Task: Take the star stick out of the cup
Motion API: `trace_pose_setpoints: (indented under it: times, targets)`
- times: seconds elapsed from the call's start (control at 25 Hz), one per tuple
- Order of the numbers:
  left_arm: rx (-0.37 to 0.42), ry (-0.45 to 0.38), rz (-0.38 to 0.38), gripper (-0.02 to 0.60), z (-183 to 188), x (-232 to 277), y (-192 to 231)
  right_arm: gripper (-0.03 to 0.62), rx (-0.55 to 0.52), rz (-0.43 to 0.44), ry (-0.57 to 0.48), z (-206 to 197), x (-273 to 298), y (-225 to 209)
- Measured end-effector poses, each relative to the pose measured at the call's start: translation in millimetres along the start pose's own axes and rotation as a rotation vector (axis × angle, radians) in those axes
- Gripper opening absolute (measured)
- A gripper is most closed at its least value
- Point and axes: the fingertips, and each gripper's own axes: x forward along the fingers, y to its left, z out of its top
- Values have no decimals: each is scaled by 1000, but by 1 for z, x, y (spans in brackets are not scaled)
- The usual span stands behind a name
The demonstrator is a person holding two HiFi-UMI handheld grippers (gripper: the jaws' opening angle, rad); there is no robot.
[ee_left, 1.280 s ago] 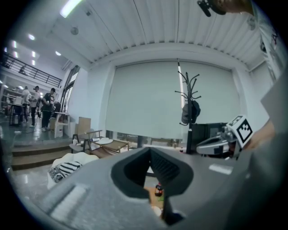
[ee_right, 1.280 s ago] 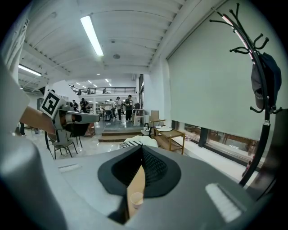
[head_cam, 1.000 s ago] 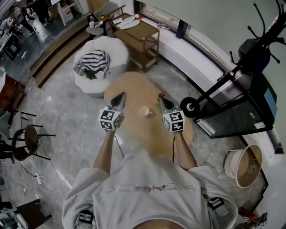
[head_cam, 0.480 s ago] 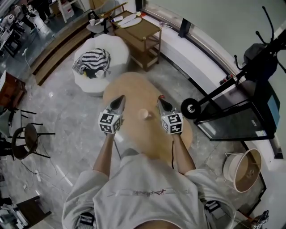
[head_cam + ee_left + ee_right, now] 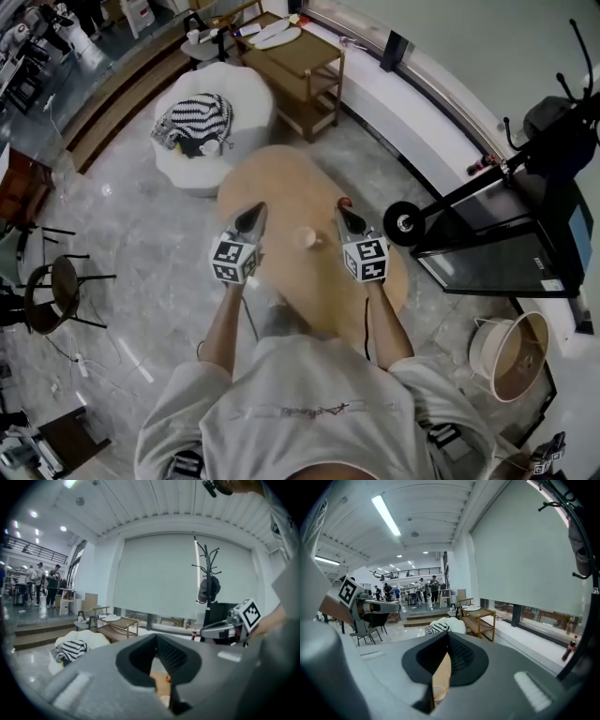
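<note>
A small pale cup [image 5: 305, 237] stands near the middle of the oval wooden table [image 5: 281, 183]. In the head view I cannot make out the star stick. The left gripper [image 5: 252, 216] hangs over the table's left part, left of the cup, its jaws closed to a point with nothing in them. Through its slit shows a small orange speck [image 5: 167, 678] on the tabletop. The right gripper [image 5: 346, 211] hangs right of the cup, also shut and empty. The cup's rim [image 5: 438, 692] shows low in its slit. Both grippers are apart from the cup.
A white pouf with a striped cloth [image 5: 202, 122] and a wooden side table [image 5: 300, 75] stand beyond the table. A black wheeled stand [image 5: 487, 216] is at the right, a round basket [image 5: 511, 352] at the lower right, a dark chair [image 5: 56, 295] at the left.
Both grippers have sunk a little toward the table and stay on either side of the cup. Their jaws have stayed shut.
</note>
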Motion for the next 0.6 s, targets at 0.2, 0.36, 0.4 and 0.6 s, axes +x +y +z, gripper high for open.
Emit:
trace_pose_setpoints:
  times: [0.2, 0.36, 0.4, 0.6]
  targets:
    - [-17, 9, -17, 2, -9, 9, 22, 5, 2, -15, 17, -1, 23, 1]
    - [-25, 20, -32, 2, -17, 17, 40, 5, 13, -25, 23, -5, 43, 5]
    - [-26, 23, -36, 2, -20, 20, 44, 5, 15, -27, 26, -8, 47, 6]
    - [-39, 47, -52, 2, -38, 33, 55, 5, 22, -33, 53, -25, 66, 2]
